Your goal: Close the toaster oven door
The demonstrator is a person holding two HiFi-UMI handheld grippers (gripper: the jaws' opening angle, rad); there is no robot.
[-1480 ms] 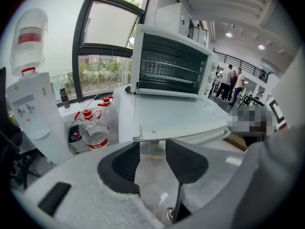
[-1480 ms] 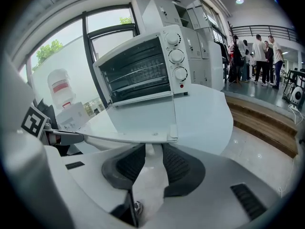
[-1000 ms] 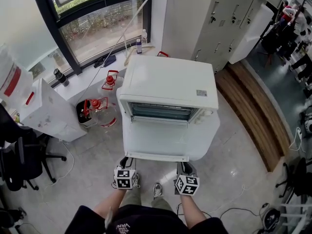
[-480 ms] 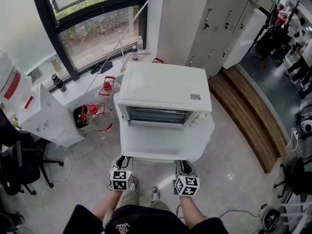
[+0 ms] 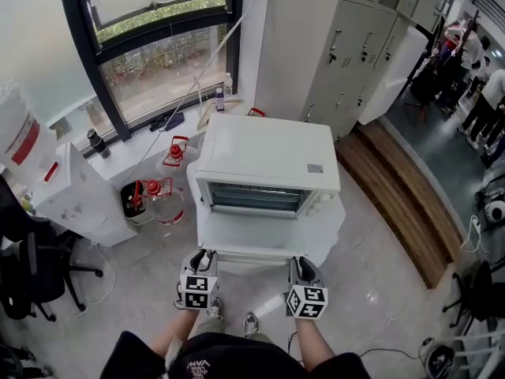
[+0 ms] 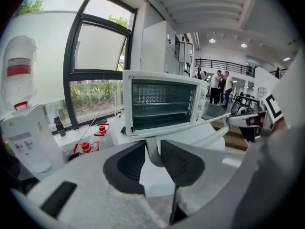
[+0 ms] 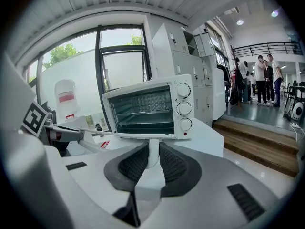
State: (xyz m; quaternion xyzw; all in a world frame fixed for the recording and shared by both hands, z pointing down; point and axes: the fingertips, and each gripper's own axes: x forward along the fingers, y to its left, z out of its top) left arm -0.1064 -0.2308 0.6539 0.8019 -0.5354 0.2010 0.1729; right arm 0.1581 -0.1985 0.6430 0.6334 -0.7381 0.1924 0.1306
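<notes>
A white toaster oven (image 5: 268, 152) stands on a white stand, its door (image 5: 260, 231) hinged at the bottom and tilted partway up. Racks show inside (image 6: 162, 104). My left gripper (image 5: 202, 263) grips the left post of the door handle (image 6: 151, 151), its jaws having just been closing on it. In the left gripper view the gripper (image 6: 152, 149) has that post between its pads. My right gripper (image 5: 301, 270) holds the right post (image 7: 152, 151); its jaws also closed a little. In the right gripper view that gripper (image 7: 151, 159) clamps the post below the handle bar (image 7: 109, 133).
Water jugs with red caps (image 5: 158, 192) and a water dispenser (image 5: 75, 188) stand left of the oven, below a window sill with bottles. Grey lockers (image 5: 347, 46) and a wooden step (image 5: 402, 188) lie to the right. An office chair (image 5: 39, 267) is at far left. People stand far back right.
The door has swung upward from nearly level, showing less of its inner face. Both grippers rose with the handle and stayed on its posts.
</notes>
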